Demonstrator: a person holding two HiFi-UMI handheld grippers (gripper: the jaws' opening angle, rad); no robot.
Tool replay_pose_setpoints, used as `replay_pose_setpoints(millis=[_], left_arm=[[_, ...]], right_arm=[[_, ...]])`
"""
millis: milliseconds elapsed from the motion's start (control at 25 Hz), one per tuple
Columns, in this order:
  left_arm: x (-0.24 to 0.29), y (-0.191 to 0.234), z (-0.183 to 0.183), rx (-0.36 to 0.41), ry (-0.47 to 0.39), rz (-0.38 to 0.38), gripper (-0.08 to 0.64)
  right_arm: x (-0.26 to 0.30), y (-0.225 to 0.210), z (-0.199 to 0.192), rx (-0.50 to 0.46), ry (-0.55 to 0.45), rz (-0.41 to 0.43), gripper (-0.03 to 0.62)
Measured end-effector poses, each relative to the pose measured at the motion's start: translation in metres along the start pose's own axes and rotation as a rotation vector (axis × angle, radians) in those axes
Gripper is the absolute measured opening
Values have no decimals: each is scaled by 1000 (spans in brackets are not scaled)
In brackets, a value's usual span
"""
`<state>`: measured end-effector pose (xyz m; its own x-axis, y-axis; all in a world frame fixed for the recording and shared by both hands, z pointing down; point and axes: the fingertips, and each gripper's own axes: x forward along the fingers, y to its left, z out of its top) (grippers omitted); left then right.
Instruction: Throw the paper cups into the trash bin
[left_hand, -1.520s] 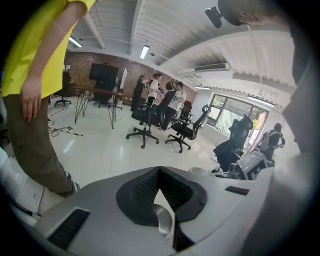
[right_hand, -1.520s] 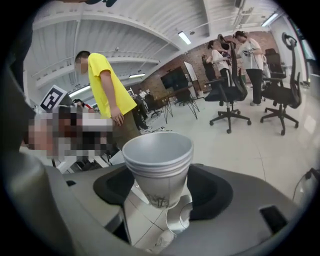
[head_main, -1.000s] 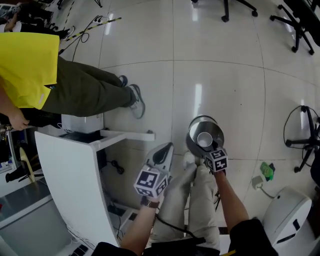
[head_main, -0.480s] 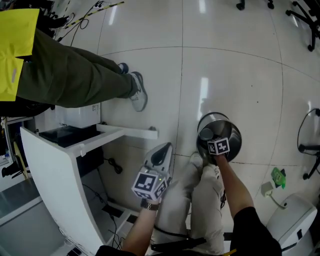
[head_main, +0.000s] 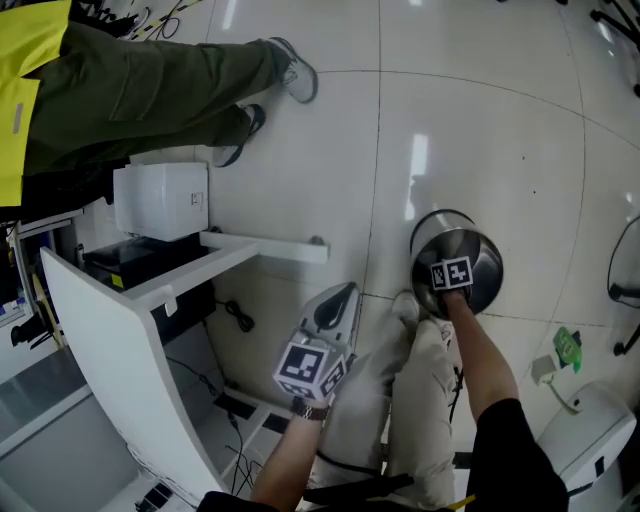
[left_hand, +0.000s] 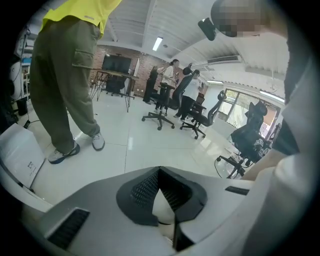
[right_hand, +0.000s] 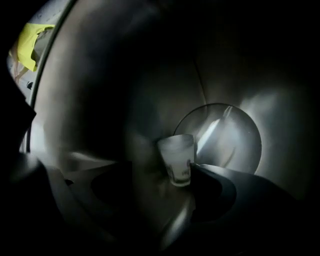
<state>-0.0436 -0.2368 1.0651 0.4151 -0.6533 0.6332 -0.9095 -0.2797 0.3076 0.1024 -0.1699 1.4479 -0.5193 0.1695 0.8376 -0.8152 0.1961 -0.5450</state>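
Item: paper cup (right_hand: 176, 159), one white cup, tilted, lying between the fingers of the right gripper (right_hand: 167, 174). It sat close against the finger (right_hand: 220, 186) at the view's right and apart from the other.
Right gripper state: jaws stood wide and had just been opening. The cup was between them, but neither pad appeared to press on it. Judged a release, not a carry.
Right gripper placement: fingertips were sunk inside the trash bin (head_main: 482, 268), pointing down at its bright round bottom, which lay beyond them. Likely reason: letting go low, within the wall, keeps a light cup from bouncing out.
Left gripper (left_hand: 160, 172) state: fingertips met in a point, narrow. A pale patch showed behind the tips and could not be identified.
Left gripper placement: held well apart from the bin, beside the person's own legs, tips toward open floor. It looked parked, so as not to crowd the bin mouth.
Stage: drop of this cup judged nearly done, with only the fall off the finger wanting.
Risk: the cup might cling to that finger and be drawn out with it.
Surroundings: bystander in olive trousers (head_main: 140, 90), well beyond the left fingertips.
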Motion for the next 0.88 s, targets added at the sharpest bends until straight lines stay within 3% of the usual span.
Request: replay_pose_setpoints(millis=[160,360,640,760,880], left_arm=[[-10,-18,28,-1,6,-17,5],[-25,-48,81,10,-13,-45,5],[-65,-88,161,6,-67,-44,5],[-91,-106,193,19,-88,-36,5],[-125,-125,222,35,-117,-19,5]], right_arm=[[-49,-3,23,-75,-156,-122,379],[-132,23,66,-164,-332,-143,338],[-226,77,61,-150,-411,-81,316],[-286,125,66,-223,-499,-46,305],[-364,191,75,-348,-623,0,243]])
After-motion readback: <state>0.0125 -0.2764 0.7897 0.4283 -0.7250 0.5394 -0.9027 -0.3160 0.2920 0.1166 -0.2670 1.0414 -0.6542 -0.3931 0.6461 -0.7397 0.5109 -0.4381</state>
